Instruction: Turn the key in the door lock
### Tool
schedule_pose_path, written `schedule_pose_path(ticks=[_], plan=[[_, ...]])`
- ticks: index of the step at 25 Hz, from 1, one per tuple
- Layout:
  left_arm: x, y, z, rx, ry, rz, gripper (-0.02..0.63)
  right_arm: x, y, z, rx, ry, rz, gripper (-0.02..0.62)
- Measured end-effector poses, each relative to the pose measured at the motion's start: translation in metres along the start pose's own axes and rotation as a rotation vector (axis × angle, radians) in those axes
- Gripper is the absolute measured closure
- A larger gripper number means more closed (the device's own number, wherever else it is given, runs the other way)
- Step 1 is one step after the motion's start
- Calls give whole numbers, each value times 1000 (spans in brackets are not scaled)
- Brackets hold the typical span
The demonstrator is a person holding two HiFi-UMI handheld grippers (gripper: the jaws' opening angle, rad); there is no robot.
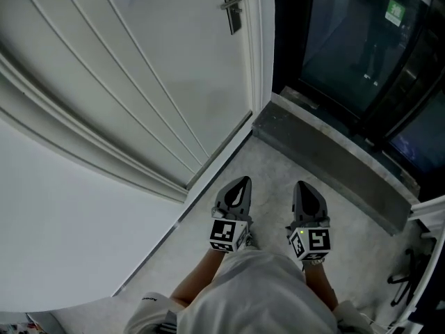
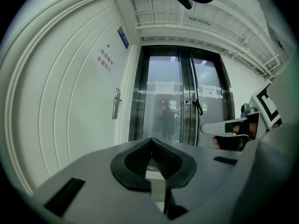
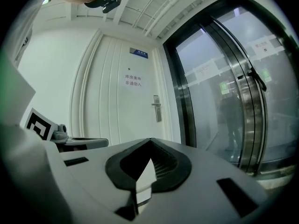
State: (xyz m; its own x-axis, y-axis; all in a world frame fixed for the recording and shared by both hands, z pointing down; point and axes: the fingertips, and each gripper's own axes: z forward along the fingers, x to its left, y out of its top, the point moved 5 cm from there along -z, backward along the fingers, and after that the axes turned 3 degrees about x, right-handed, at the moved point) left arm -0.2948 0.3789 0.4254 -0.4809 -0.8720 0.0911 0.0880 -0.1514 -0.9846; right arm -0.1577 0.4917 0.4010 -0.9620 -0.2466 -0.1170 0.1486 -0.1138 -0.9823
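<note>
I'm taking the white panelled door as the landmark. Its metal lever handle on a long lock plate sits high on the door's right edge, almost cut off by the top of the head view. It is small in every view, and I cannot tell whether a key sits in the lock.

Both tools are well short of the door, held low and side by side over the pale speckled floor. The left gripper is the nearer one to the door. Its jaws are clenched tip to tip and nothing is caught between them. The right gripper is just beside it on the far side from the door, and it is pinched closed and empty too. Each gripper's own view looks over its closed jaws toward the handle, which is far off.

On the door above the handle hang a printed notice and a small blue plate. The print on both is too fine to read.

Just right of the door stand dark glass doors in steel frames. A grey stone sill runs along their foot. Through the glass I can only make out murky shapes and a green glow.

The person's pale clothing fills the bottom of the head view and hides the arms behind the marker cubes.
</note>
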Motion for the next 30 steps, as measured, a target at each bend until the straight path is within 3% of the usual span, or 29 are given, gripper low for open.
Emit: schedule_pose_path(ticks=[6, 12, 30], plan=[[33, 11, 29, -34, -5, -4, 597, 9, -8, 44, 36, 25, -7, 604], [46, 8, 51, -1, 9, -15, 597, -4, -5, 74, 49, 35, -2, 604], [48, 47, 205, -37, 148, -10, 597, -126, 41, 202, 67, 146, -27, 604]])
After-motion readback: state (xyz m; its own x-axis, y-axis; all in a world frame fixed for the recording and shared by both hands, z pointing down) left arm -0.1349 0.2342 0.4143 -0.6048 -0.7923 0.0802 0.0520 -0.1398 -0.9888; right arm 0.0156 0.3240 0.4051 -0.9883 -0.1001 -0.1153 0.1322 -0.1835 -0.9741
